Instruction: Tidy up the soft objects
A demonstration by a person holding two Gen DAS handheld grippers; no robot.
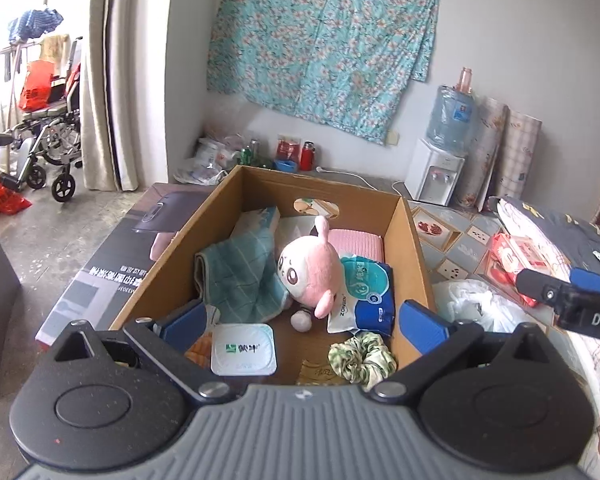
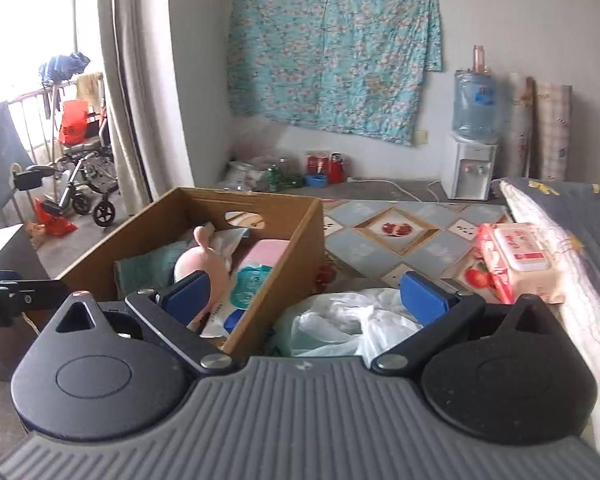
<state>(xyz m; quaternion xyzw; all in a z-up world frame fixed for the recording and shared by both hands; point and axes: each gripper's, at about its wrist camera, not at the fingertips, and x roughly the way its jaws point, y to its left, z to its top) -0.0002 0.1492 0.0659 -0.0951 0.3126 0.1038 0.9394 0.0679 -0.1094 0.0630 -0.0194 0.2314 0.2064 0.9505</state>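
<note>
my left gripper (image 1: 304,320) hangs over the near end of the cardboard box (image 1: 410,248), its blue fingers (image 1: 422,322) spread wide with nothing between them. inside the box i see a pink plush toy (image 1: 306,270) lying in the middle, a teal striped towel (image 1: 244,276) bunched to its left, a folded pink cloth (image 1: 356,244) behind it against the far wall, and a blue and white wipes pack (image 1: 366,296) touching the plush on its right. a green scrunchie (image 1: 362,358) sits on the box floor near the front right corner, and a white square tub (image 1: 242,350) lies beside my left finger.

my right gripper (image 2: 304,304) sits just to the right of the box, and its fingers (image 2: 424,300) are also spread and hold nothing. one finger reaches over the box's right wall, the other is above a crumpled white plastic bag (image 2: 340,324) lying on the patterned desk (image 2: 384,248) right next to the box. a red and white wipes pack (image 2: 516,260) rests on the desk further right, touching a dark quilt (image 2: 572,216). a water dispenser (image 2: 470,160) stands on the floor by the far wall.
</note>
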